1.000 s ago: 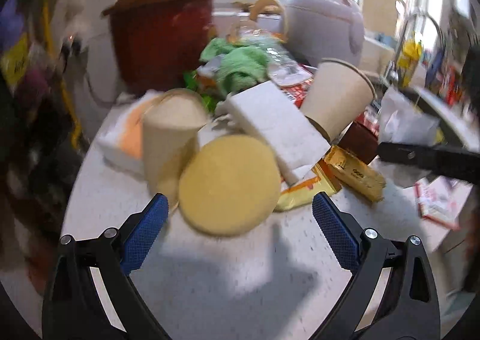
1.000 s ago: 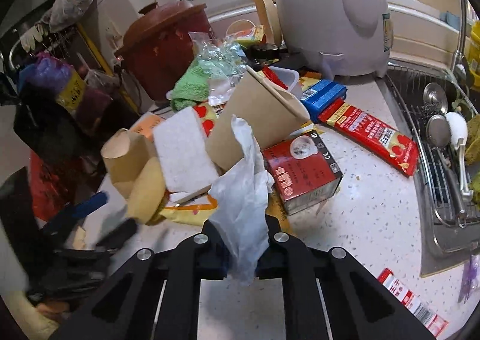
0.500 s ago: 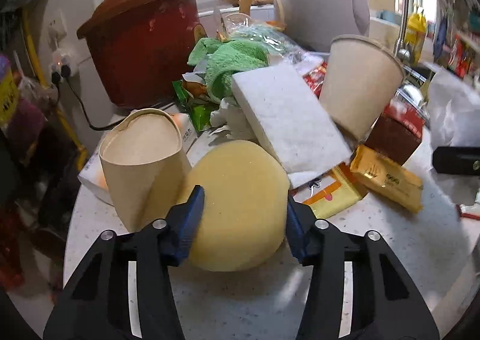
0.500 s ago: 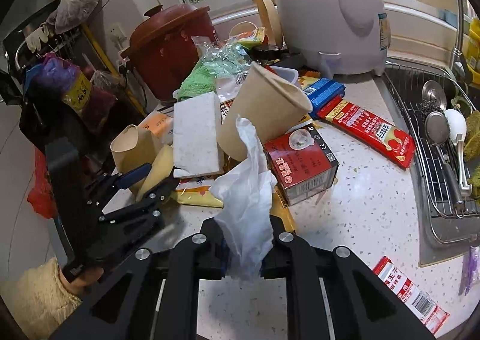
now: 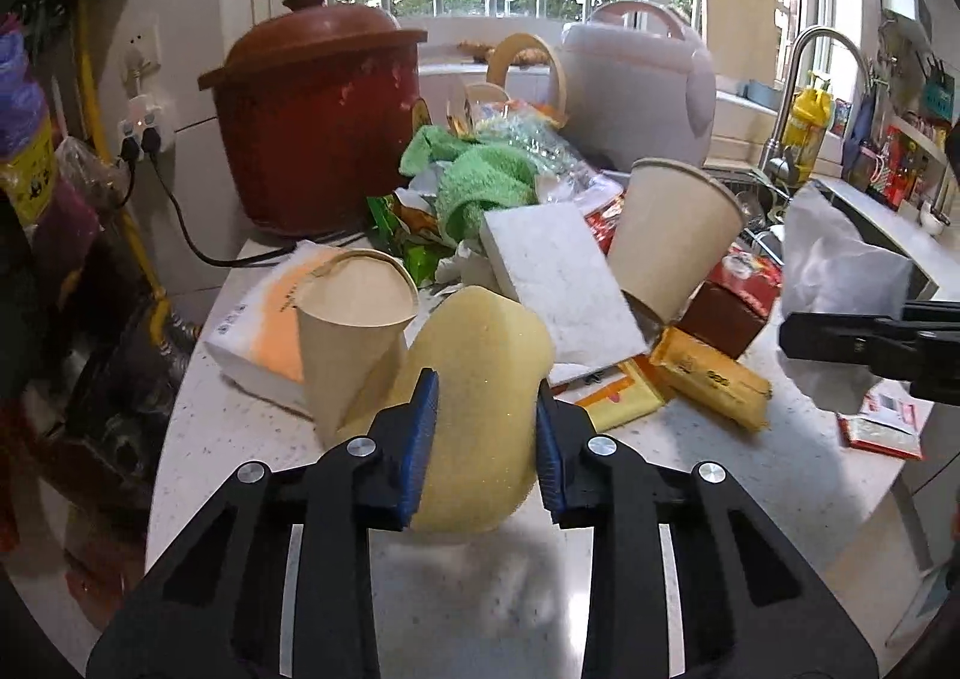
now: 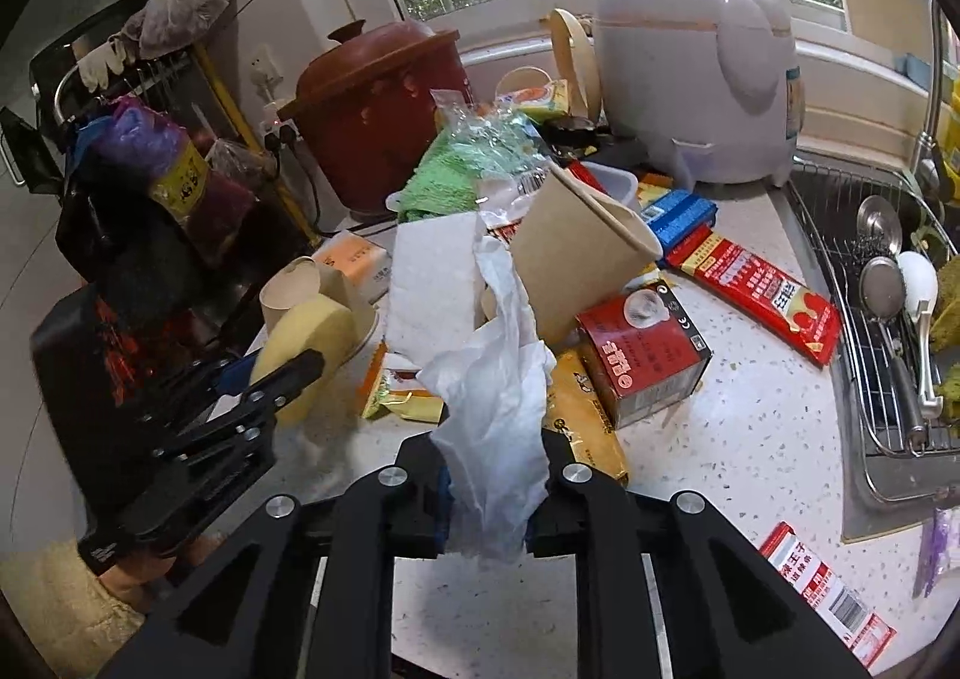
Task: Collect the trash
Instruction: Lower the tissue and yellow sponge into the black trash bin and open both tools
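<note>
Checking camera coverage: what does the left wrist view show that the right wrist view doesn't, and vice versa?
Left wrist only: the left gripper from behind, blue pads squeezing the yellow sponge after just closing in on it; also the faucet.

Right wrist only: the right gripper clamped on the white plastic bag; the sink rack holding spoons; the blue box; the long red packet.

Both: red clay pot, rice cooker, green cloth, the two paper cups, red box, white sponge.
</note>
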A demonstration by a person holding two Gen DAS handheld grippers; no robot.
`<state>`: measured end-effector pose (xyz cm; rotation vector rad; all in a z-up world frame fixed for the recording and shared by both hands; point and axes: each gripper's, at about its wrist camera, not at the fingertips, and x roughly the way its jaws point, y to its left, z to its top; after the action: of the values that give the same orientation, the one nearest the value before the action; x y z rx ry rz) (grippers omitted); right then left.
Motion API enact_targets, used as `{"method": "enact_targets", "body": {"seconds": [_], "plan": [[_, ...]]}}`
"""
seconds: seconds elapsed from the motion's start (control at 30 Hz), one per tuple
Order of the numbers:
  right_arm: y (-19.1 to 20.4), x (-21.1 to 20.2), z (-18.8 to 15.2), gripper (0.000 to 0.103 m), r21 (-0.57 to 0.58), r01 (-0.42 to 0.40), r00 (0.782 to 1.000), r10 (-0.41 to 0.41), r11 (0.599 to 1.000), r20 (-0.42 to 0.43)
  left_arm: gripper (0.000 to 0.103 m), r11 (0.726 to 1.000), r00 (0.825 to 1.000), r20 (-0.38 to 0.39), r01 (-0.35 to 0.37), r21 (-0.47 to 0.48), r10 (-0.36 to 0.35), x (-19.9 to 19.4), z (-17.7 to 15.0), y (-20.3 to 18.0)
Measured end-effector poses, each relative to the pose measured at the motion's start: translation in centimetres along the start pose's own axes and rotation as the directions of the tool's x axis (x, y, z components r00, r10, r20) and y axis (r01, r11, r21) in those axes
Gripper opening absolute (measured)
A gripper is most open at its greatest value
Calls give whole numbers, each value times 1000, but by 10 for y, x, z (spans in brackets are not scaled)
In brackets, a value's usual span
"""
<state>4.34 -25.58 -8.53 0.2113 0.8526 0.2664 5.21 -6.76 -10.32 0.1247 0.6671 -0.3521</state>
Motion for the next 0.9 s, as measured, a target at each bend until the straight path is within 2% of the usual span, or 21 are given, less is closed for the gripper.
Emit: {"method": "enact_targets", "body": {"seconds": [0.23,0.33,0.47,0.57,0.63,0.73,0.9], "plan": [[14,-30,-11,18,-19,-20,1000,20,1000,17,29,1000,999,39,14,2,-14,-55,-11,-1],[23,-49,-31,18,-50,-15,1000,15,999,-2,29,999,999,21,33,17,-33,-85,-32,-3],[25,-69,-78,18,-38,-16,995,12,999,-94,30,996,993,-81,90,0,-89,-117,-75,-7],[21,-68,-119,18,-4,-8,982,7,1000,-191,30,990,975,-176,138,5,-134,-128,-115,-17],[15,-55,-150,18,26,0,964,7,1000,-265,30,989,958,-248,150,-5,-147,-120,-144,-22],[7,-26,-188,18,40,14,943,0,999,-334,31,987,931,-328,157,-44,-163,-90,-186,-26],[-11,55,-257,18,46,32,894,-8,998,-447,31,990,890,-433,125,-67,-142,-9,-254,-33]]}}
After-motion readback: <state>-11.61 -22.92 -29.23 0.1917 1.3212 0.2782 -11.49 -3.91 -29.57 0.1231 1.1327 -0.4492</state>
